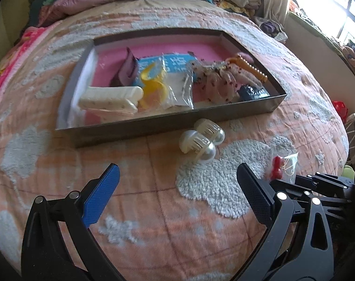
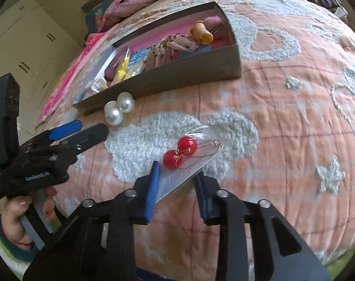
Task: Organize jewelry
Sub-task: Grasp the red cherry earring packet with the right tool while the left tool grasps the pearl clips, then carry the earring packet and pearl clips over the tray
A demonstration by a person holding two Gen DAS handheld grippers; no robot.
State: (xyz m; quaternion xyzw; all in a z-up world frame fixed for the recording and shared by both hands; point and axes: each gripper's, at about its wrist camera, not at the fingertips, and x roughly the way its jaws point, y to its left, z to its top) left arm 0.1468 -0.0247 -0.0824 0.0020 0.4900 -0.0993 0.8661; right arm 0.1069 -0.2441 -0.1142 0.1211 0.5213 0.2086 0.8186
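While the right gripper (image 2: 177, 187) had its jaws drawn in against the near edge of a clear plastic sleeve (image 2: 189, 164), squeezing that edge alone, the pair of red bead earrings (image 2: 179, 152) sat further up inside it, toward twelve o'clock from the pads and outside the bite. That was the main risk: thin, slick film held by one edge could slip or fold on lifting, and the beads' weight might swing the sleeve down or tip them out of an open end onto the bedspread (image 2: 282, 164). The left gripper (image 1: 177, 187) hung wide open and empty above the quilt, with the pearl hair clips (image 1: 202, 140) at about one o'clock from it, lying just outside the near wall of the grey tray (image 1: 154, 126). Those rounded, glossy clips could roll or squirt from the pads if caught off-centre. At eleven o'clock in the right wrist view stood the tray, already crowded, so anything dropped in carelessly might snag or bury the pieces lying there.
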